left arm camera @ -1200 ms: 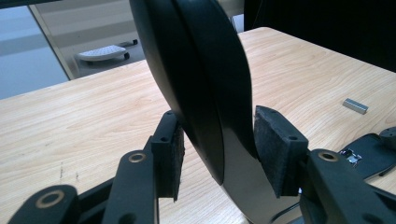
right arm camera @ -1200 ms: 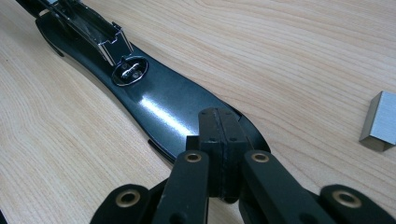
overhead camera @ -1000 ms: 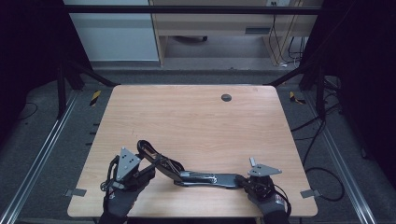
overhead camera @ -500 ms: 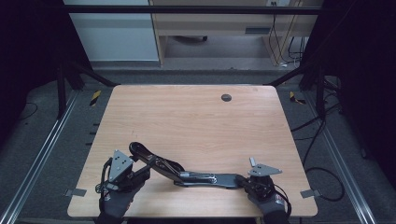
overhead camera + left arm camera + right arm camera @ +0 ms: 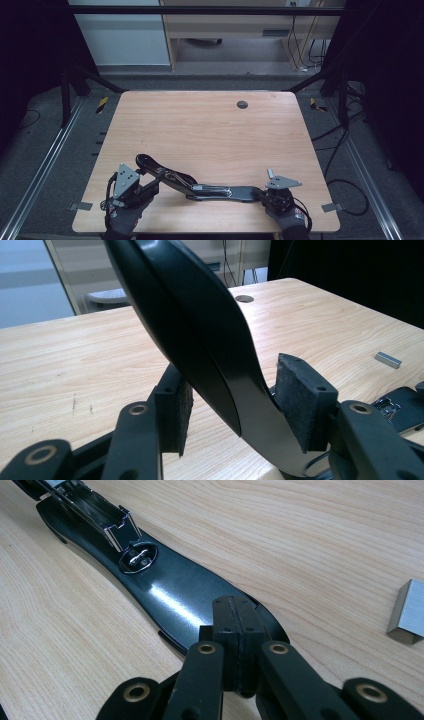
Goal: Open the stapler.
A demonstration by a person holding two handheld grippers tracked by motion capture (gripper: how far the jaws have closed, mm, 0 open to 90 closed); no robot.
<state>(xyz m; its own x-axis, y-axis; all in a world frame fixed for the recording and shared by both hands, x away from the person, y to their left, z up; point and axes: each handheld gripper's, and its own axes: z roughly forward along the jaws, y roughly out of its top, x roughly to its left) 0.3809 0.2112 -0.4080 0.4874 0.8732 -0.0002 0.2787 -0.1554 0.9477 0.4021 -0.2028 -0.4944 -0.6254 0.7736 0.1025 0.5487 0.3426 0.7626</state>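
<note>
A black stapler (image 5: 215, 190) lies opened out flat near the table's front edge, its metal staple channel (image 5: 95, 510) facing up. Its curved upper arm (image 5: 200, 325) rises between the pads of my left gripper (image 5: 237, 400), whose jaws have just been opening. The arm leans by the right pad (image 5: 300, 395), and a narrow gap shows at the left pad (image 5: 175, 410). In the high view my left gripper (image 5: 155, 179) sits at the stapler's left end. My right gripper (image 5: 235, 615) is shut, pads together, with its tip on the rounded end of the stapler's base (image 5: 175, 600).
A small metal block of staples (image 5: 407, 612) lies on the wooden table (image 5: 210, 130) just beside the right gripper (image 5: 260, 194). A round cable hole (image 5: 242, 104) sits near the far edge. Dark frame rails run along both sides of the table.
My left gripper has shifted a little to the left, and the stapler's raised arm has swung that way with it. The right gripper and the base have stayed put.
</note>
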